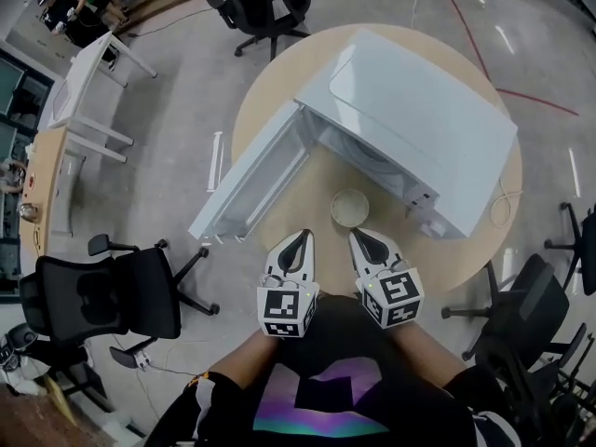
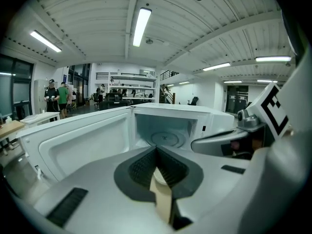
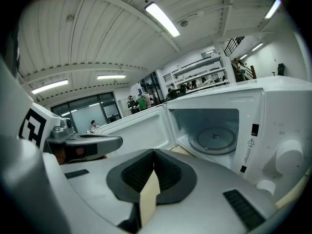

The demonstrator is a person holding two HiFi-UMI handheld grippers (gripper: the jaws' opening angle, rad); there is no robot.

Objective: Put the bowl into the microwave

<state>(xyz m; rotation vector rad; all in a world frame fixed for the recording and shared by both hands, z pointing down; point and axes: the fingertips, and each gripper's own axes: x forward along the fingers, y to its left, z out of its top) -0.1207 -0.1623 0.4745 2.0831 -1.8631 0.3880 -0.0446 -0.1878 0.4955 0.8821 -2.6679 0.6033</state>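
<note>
Microwave sits on the round counter w/ its door swung fully out to the left, so the cavity mouth faces the person & nothing blocks the way in; glass turntable inside is bare, ready to take the load.

Bowl stands upright on the counter just in front of the open mouth, right of the door, i.e. staged for a short straight push or lift into the far cavity; it looks empty as far as the head view shows.

Left tool & right tool hang side by side on the near side of the bowl, both aimed at the cavity; neither touches the bowl, which lies just beyond & between their tips. Each tool's own view shows the jaws brought together at the tips w/ nothing between them, only a sliver of tan counter below.

Judgement: grasp not yet begun; tools look parked at a ready pose. Right tool is nearer the bowl's rim, so prob. the one to pinch it, but it must spread its jaws first. Risk: thin rim grip could tip the bowl; the cavity's sill needs a small lift to clear.
</note>
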